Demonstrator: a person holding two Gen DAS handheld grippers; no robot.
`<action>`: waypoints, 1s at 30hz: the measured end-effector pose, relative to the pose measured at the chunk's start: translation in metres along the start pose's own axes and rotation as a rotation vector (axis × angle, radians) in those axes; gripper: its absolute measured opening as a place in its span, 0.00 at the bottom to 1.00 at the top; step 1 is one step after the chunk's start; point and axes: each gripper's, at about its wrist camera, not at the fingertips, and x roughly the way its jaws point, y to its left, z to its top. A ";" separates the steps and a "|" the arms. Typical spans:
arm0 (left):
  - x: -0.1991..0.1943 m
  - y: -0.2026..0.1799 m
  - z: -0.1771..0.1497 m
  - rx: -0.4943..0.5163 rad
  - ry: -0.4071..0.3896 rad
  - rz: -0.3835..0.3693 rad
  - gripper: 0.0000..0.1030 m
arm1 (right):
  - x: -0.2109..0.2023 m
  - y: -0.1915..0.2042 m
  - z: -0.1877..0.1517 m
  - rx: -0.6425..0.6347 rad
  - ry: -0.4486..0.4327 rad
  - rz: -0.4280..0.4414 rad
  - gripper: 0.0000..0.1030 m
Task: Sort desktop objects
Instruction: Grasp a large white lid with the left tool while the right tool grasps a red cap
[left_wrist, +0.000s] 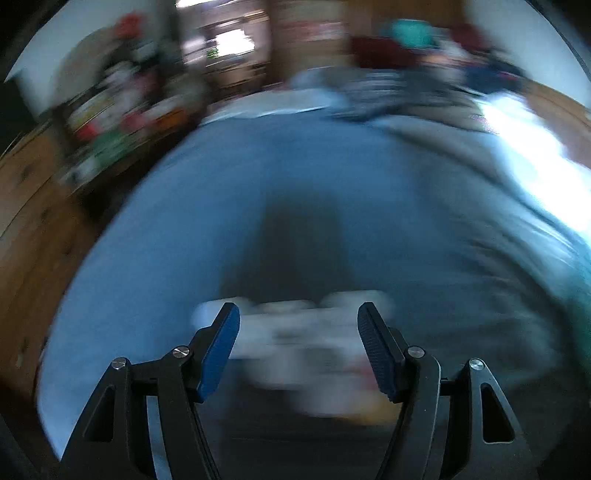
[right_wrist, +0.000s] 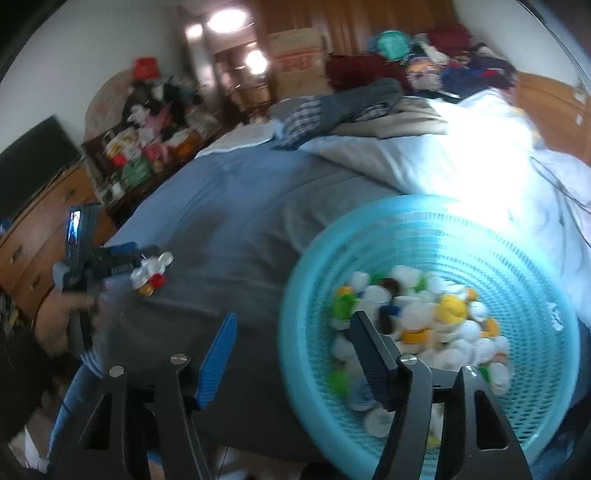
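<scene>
- Two tongs, both with jaws apart and nothing pinched: my left tongs (left_wrist: 298, 347) stand about half wide, my right tongs (right_wrist: 291, 354) a bit wider, pads bare.
- Between and just under the left fingers lies a small heap of caps (left_wrist: 295, 339), mostly white and smeared by blur; I cannot tell whether a pad touches one.
- From the right wrist view the same heap of caps (right_wrist: 151, 273) shows at the bed's left edge, just ahead of my left tongs (right_wrist: 122, 258), with a red cap and a yellow one among the white.
- My right tongs straddle the near rim of the basket (right_wrist: 546, 280): the right finger hangs over its inside, the left finger over the blanket (right_wrist: 236, 236).
- Inside the basket sits a big pile of caps (right_wrist: 424, 321), white, yellow, green.
- What matters next, I judge: the loose heap lies directly in front of the left tongs, well apart from the right, so the left hand is the one to pick.
- The basket lies to the right of that heap, across bare blanket, so a picked cap must travel rightward.
- The heap looks stretched crosswise to the left tongs.
</scene>
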 end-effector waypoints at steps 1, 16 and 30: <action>0.011 0.027 -0.002 -0.047 0.012 0.059 0.59 | 0.005 0.004 -0.001 -0.007 0.012 0.005 0.69; 0.055 -0.015 -0.011 0.202 -0.008 0.245 0.63 | 0.024 0.029 -0.016 -0.052 0.105 -0.009 0.72; 0.021 -0.094 -0.022 0.356 -0.084 -0.043 0.71 | 0.027 0.036 -0.022 -0.056 0.112 0.001 0.75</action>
